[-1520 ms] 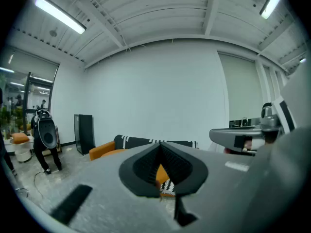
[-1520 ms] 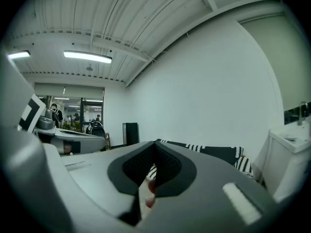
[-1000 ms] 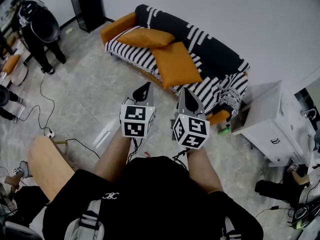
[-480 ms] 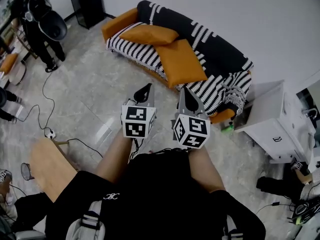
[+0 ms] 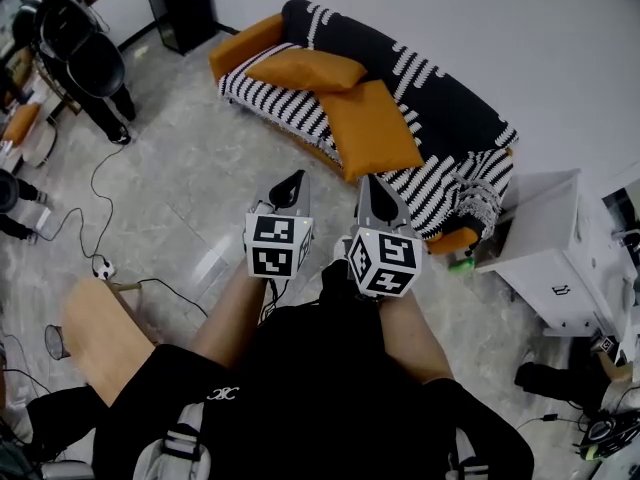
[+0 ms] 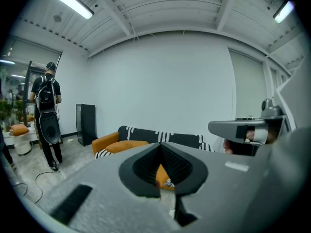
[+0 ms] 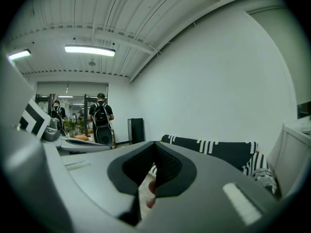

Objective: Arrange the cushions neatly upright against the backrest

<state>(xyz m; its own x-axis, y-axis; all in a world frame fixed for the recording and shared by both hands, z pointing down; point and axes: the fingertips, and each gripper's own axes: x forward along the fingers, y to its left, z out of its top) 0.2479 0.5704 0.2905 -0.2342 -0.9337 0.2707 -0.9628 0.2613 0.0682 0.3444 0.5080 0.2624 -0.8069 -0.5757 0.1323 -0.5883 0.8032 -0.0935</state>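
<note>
Orange cushions (image 5: 370, 128) lying flat, striped sofa (image 5: 452, 120)

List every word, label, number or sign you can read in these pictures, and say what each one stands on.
No legible words or numbers anywhere.
Black shirt: small white emblem of interlaced loops, not readable as letters.
White cabinet: small dark mark, too small to read.
Left cube on the left tool, right cube on the right tool: black-and-white square patterns, no text.
</note>
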